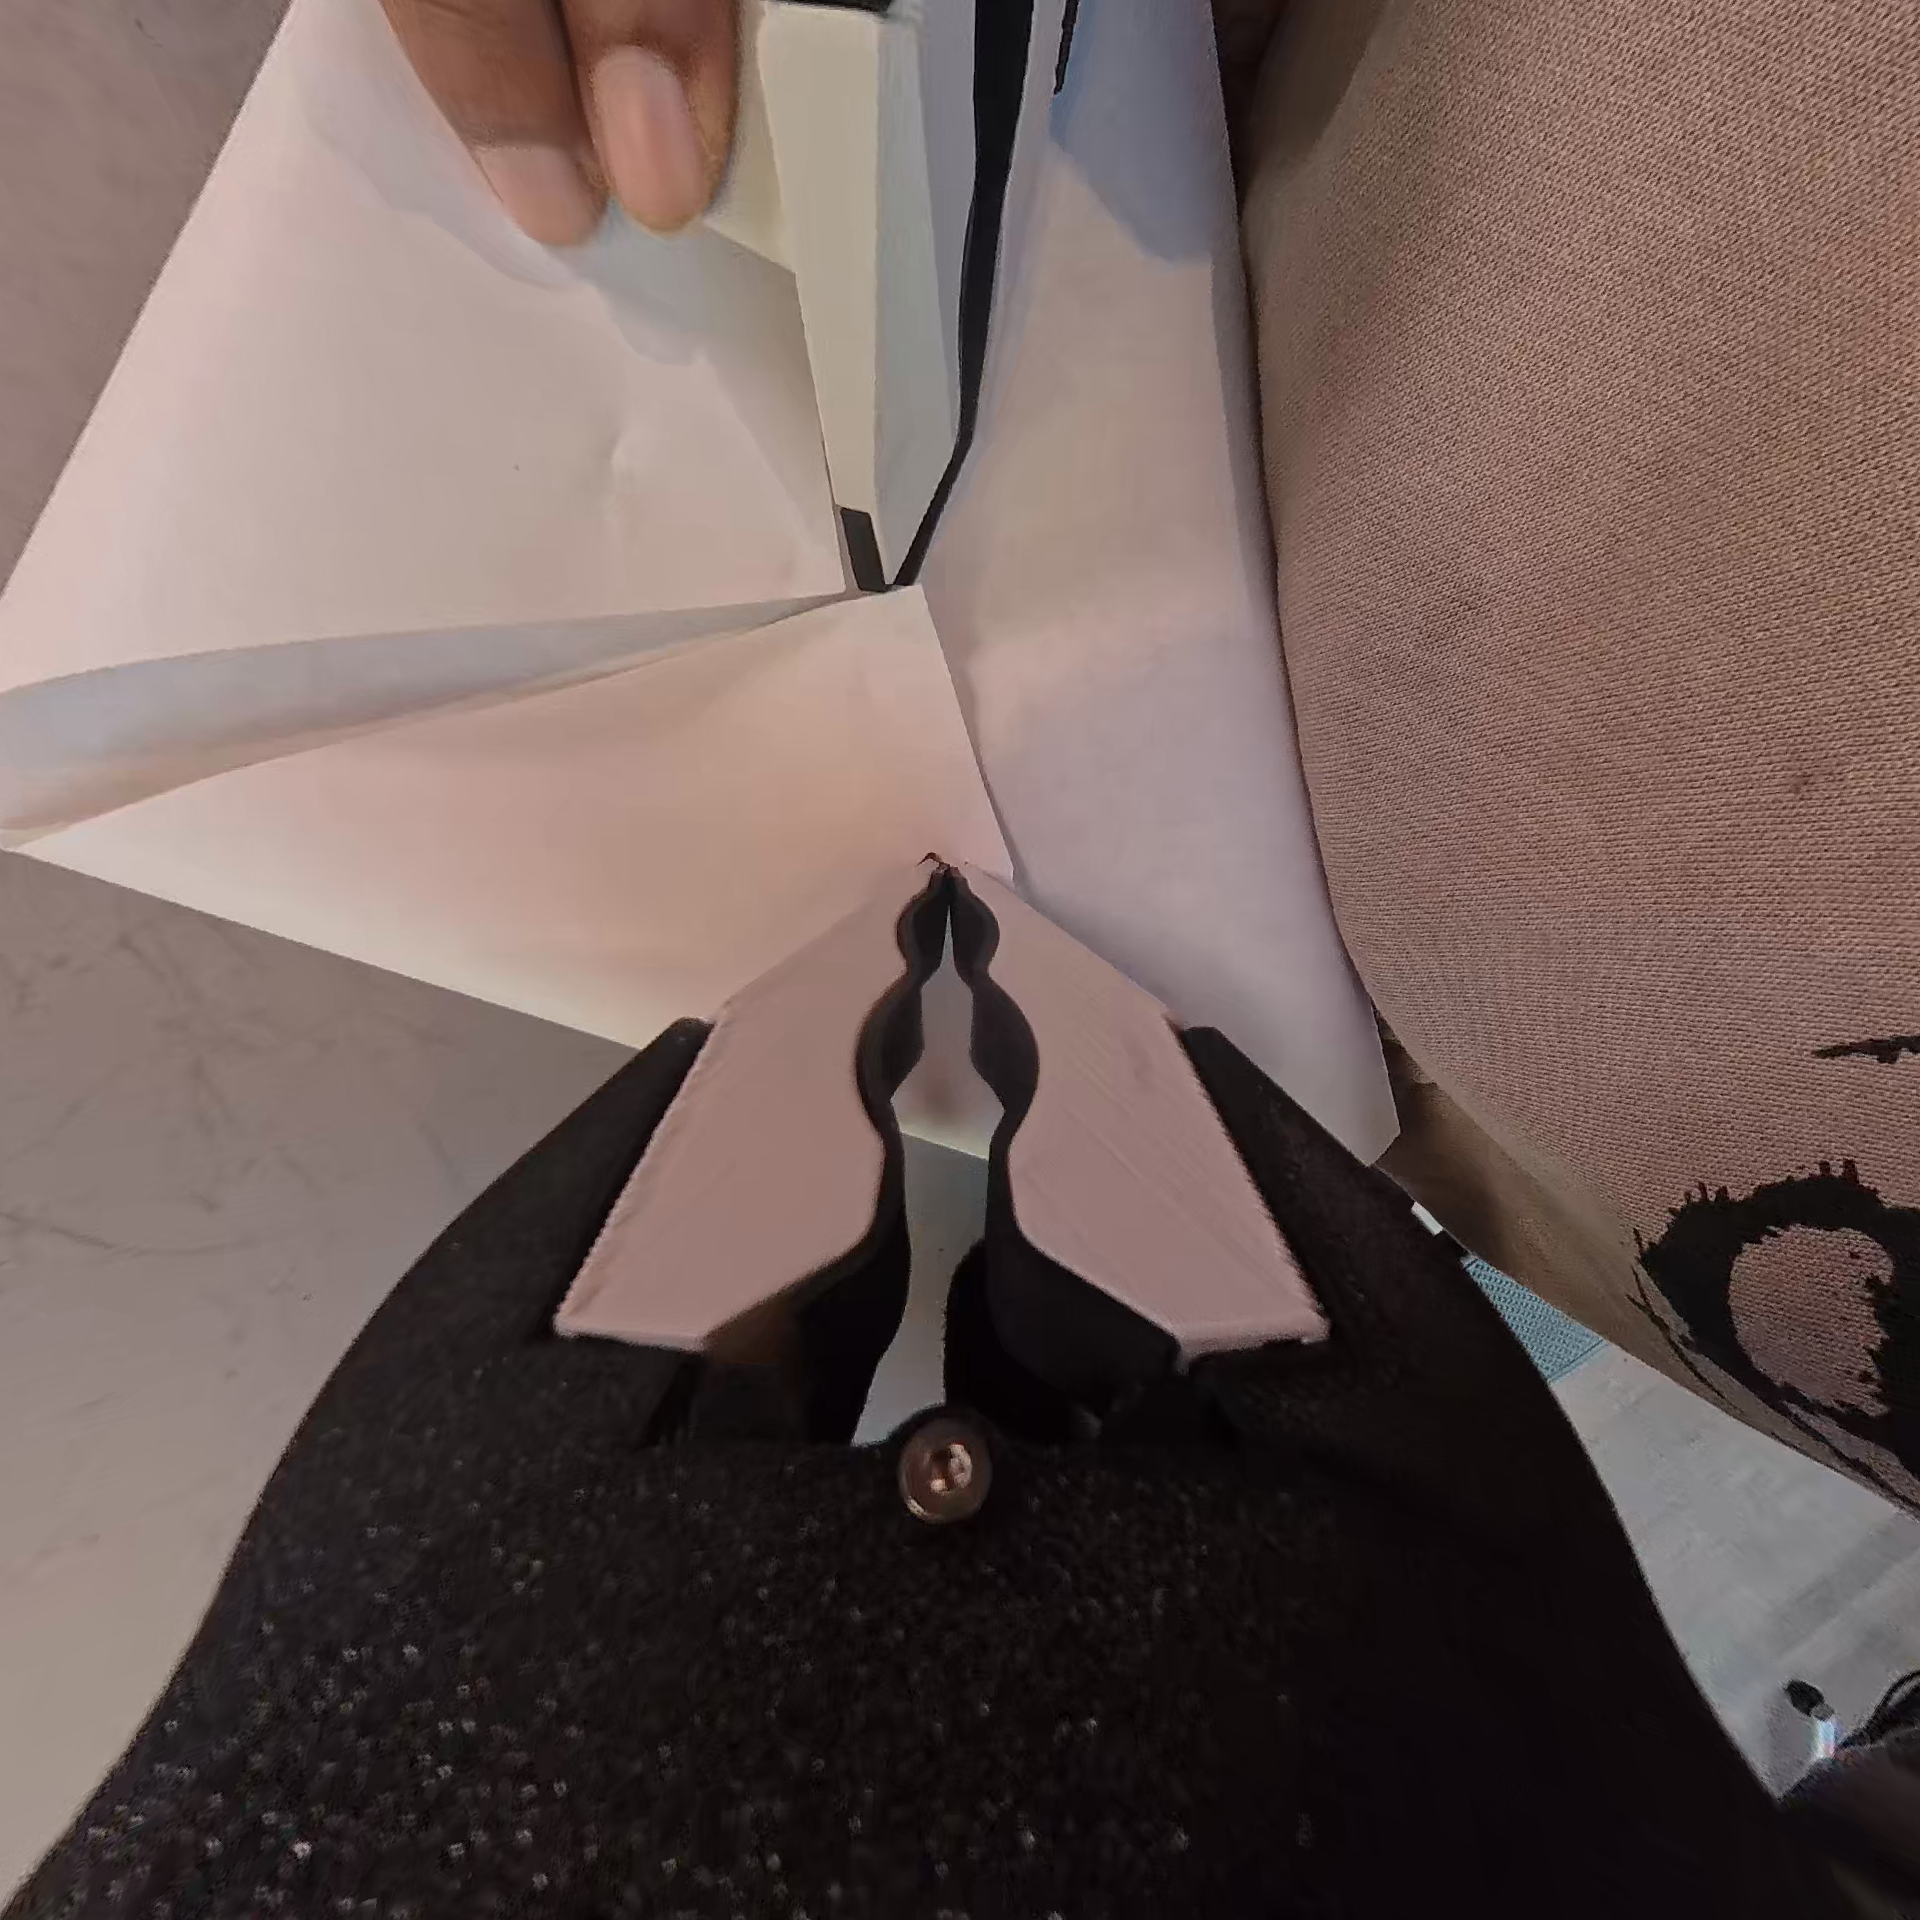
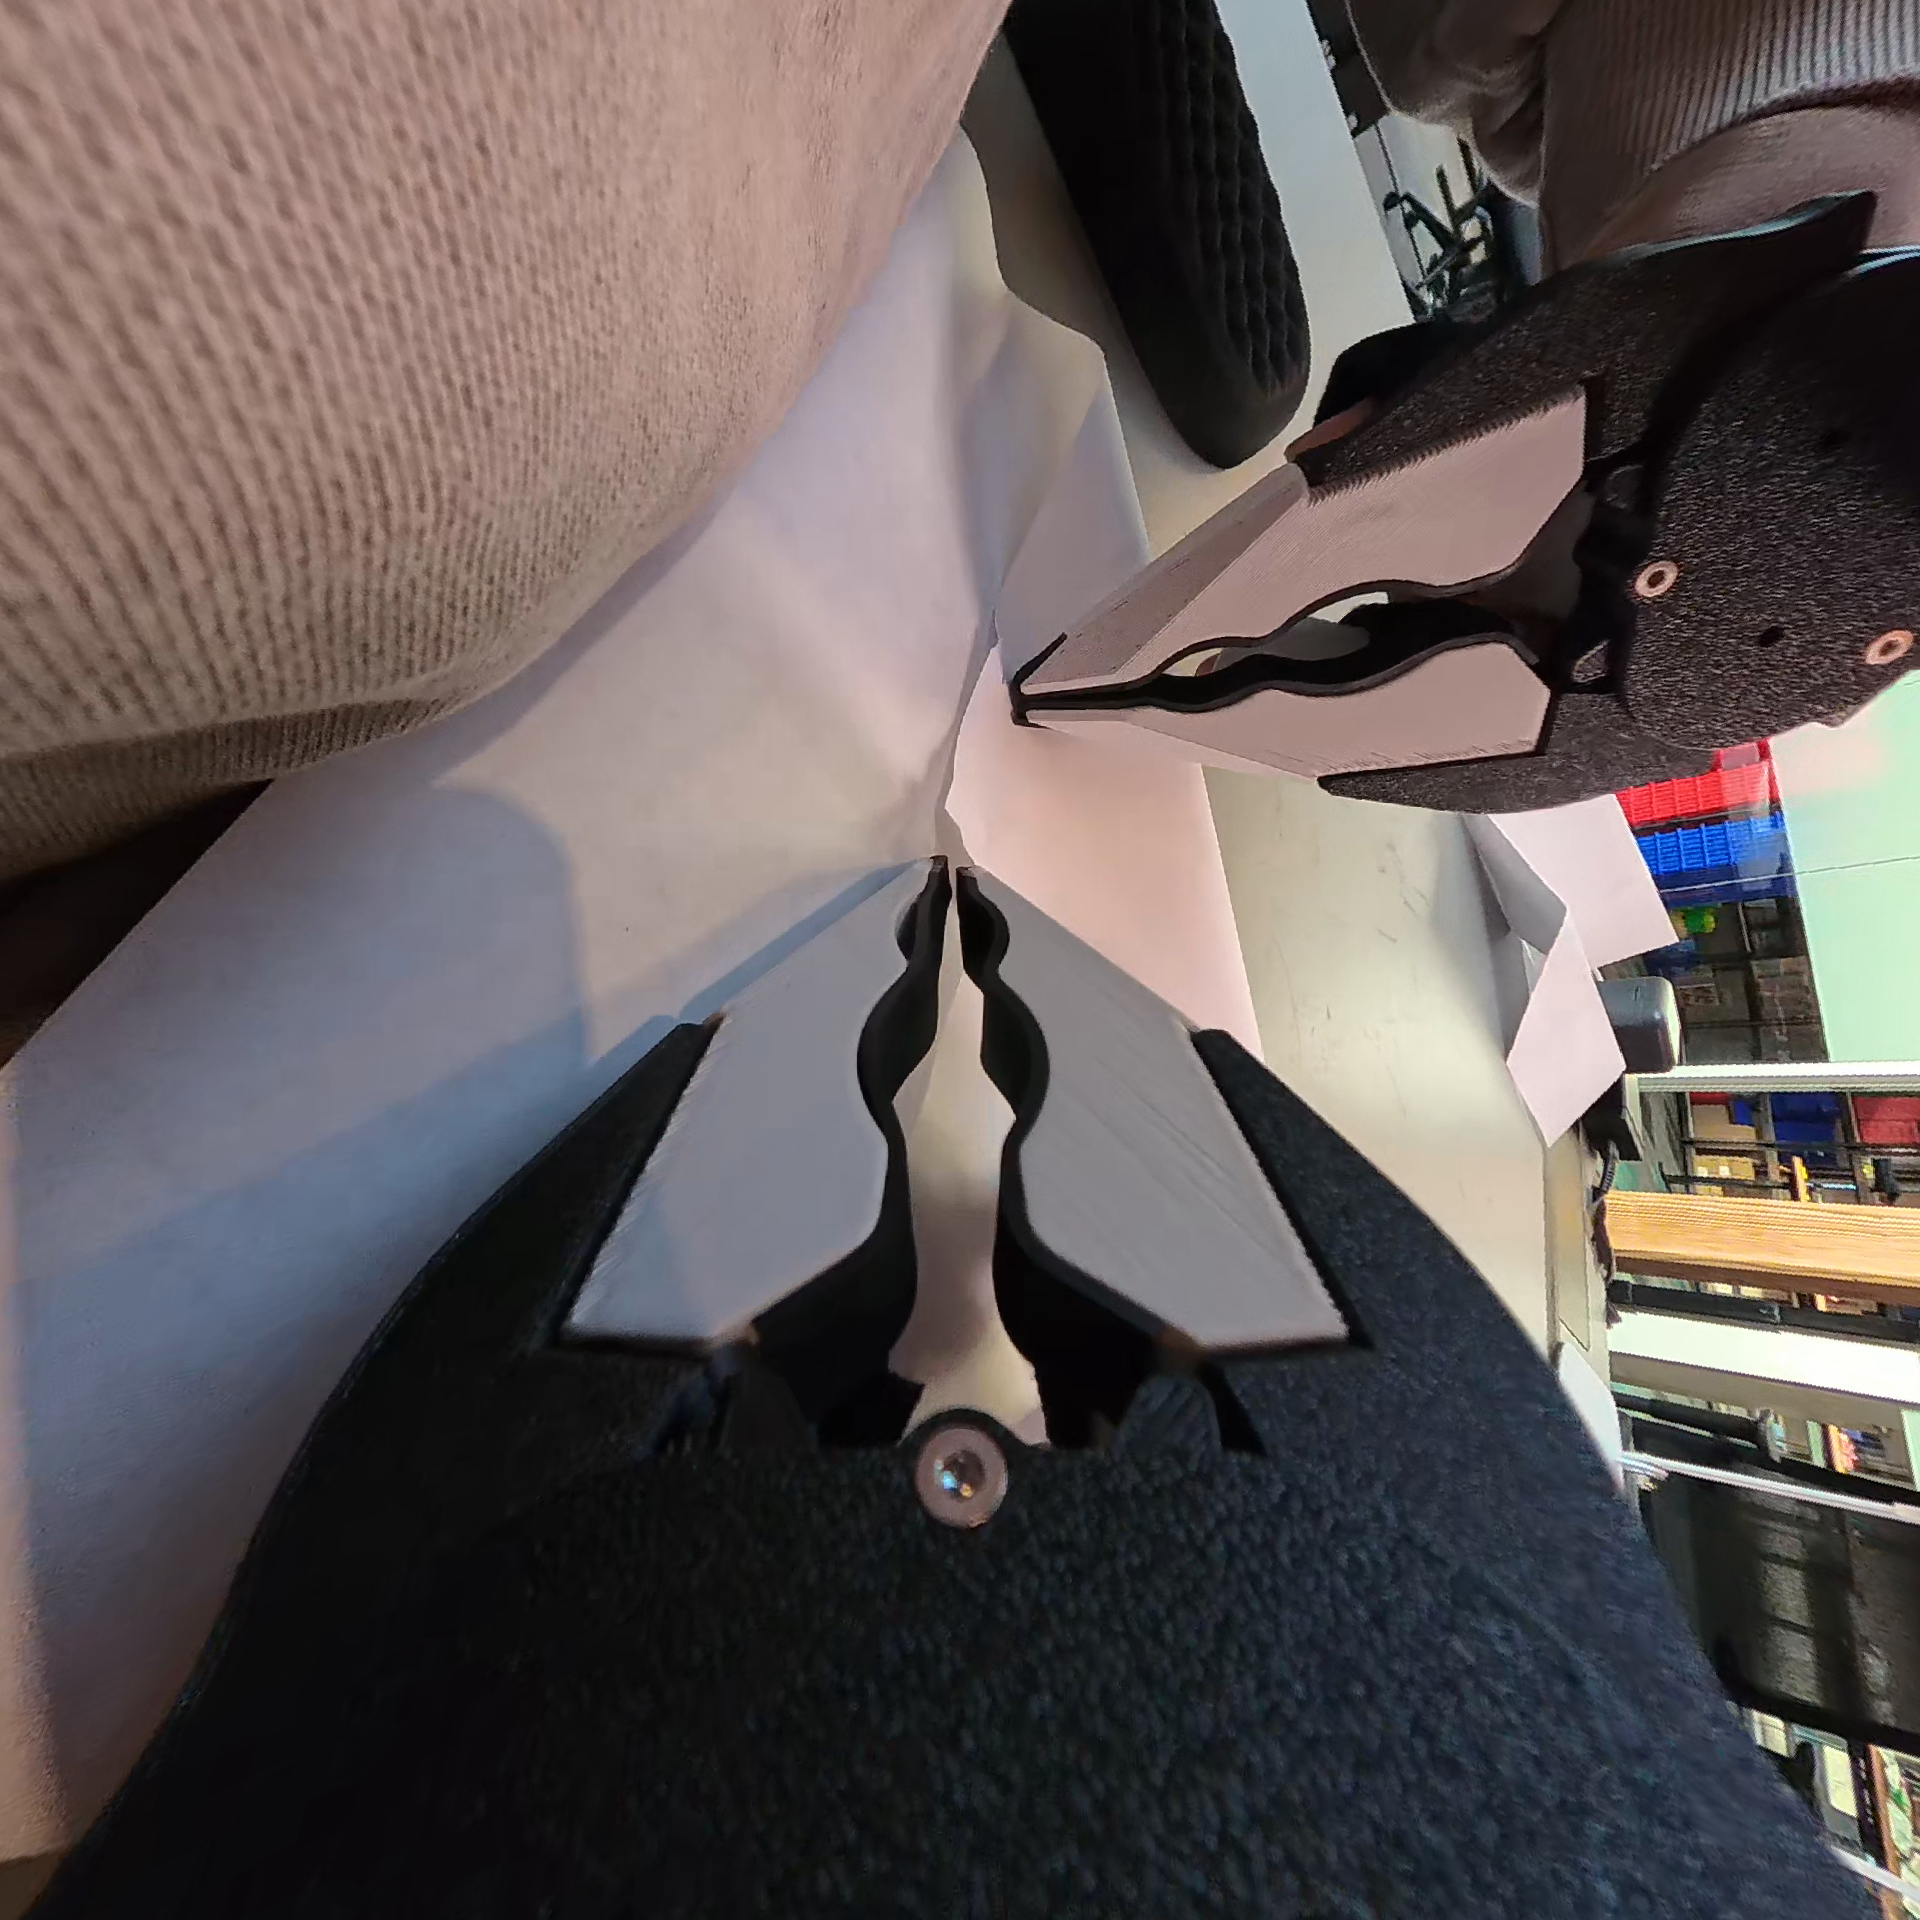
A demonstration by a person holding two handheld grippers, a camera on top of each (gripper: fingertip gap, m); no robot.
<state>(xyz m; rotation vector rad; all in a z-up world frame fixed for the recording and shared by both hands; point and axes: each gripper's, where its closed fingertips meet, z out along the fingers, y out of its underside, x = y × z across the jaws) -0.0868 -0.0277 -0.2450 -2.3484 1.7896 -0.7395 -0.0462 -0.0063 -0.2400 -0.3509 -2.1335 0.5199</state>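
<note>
left wrist view: left gripper is pointing into folded white paper, its jaws drawn together at the tips with the paper's edge sitting right at them; it appears to be pinching the sheet, though the contact itself is too fine to see.
paper, left to right: a curled fold is lying at the left, flat sheets are rising in the middle, and one sheet is running along the beige fabric at the right.
bare hand: a hand at the top left is pressing the paper's upper fold with its fingertips.
surface: a pale grey table is showing under the paper at the lower left.
right wrist view: right gripper is resting its tips on the white paper, jaws almost closed with only a thin slit between the tips; whether paper is caught in that slit cannot be told.
only in this view: the left gripper is showing from the side at the upper right, tips closed against a paper edge; ribbed beige fabric is filling the upper left.
containers: red and blue bins are stacked at the far right on shelving; their contents cannot be seen.
</note>
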